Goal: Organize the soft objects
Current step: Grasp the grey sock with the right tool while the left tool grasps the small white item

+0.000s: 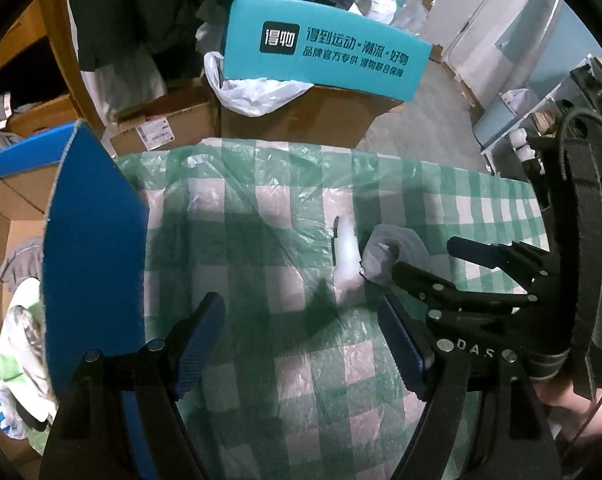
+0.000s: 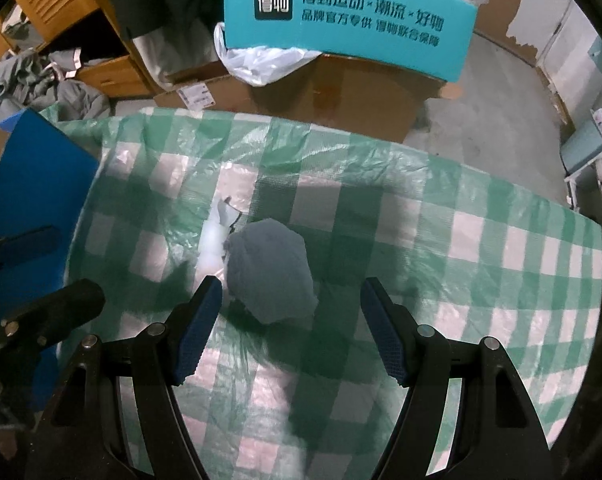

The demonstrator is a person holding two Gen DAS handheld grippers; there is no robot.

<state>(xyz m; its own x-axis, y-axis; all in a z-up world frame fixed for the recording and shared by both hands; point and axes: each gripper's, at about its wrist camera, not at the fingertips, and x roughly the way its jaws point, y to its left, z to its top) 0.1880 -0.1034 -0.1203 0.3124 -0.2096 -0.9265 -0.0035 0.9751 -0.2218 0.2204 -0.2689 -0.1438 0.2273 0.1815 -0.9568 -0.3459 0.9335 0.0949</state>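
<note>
A grey folded soft item (image 2: 271, 270) lies on the green checked cloth (image 2: 461, 260), with a white soft item (image 2: 213, 246) touching its left side. My right gripper (image 2: 291, 320) is open, its jaws just short of the grey item. My left gripper (image 1: 301, 340) is open and empty, a little short of the white item (image 1: 348, 264). The grey item (image 1: 393, 252) lies right of the white one there, and the right gripper's fingers (image 1: 421, 280) reach in beside it.
A blue box wall (image 1: 93, 260) stands at the table's left edge, also in the right wrist view (image 2: 37, 184). A teal lid (image 2: 349, 20) and cardboard boxes (image 1: 301, 116) stand behind the table. Clothes lie in a carton (image 1: 17, 320) at the left.
</note>
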